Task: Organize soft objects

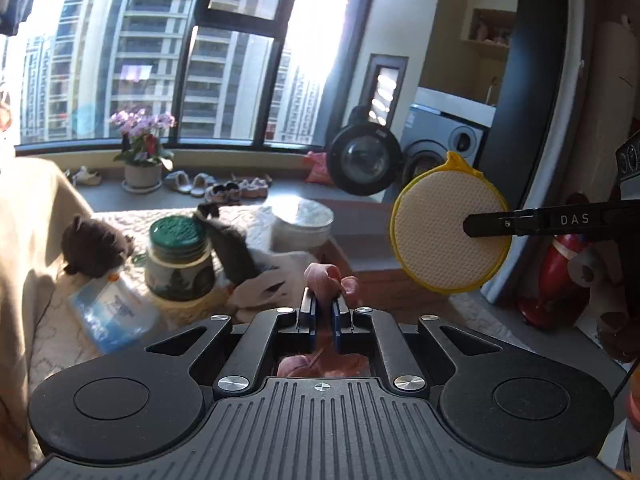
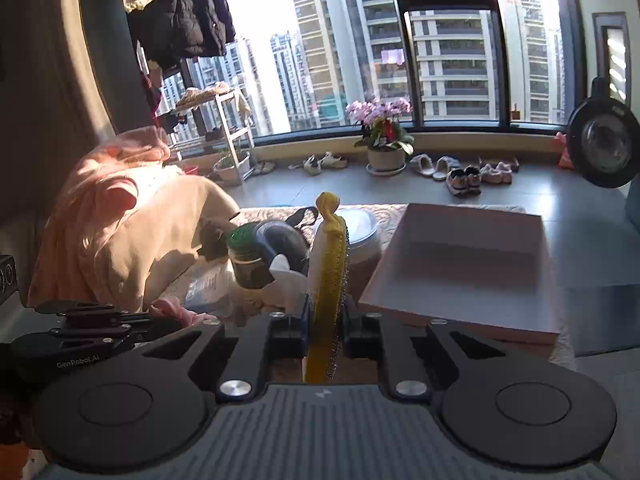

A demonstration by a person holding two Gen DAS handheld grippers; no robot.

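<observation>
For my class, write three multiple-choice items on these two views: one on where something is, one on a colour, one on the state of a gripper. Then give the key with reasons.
1. Where is the flower pot?
A. by the window
B. on the pink box
C. under the coats

2. What colour is the jar lid?
A. red
B. green
C. white

3. What is the right gripper doing?
A. hanging open
B. shut on nothing
C. holding the round sponge

Key: 1 A, the pot stands on the floor below the glass. 2 B, the lid is dark green. 3 C, the jaws clamp the yellow-edged sponge.
</observation>
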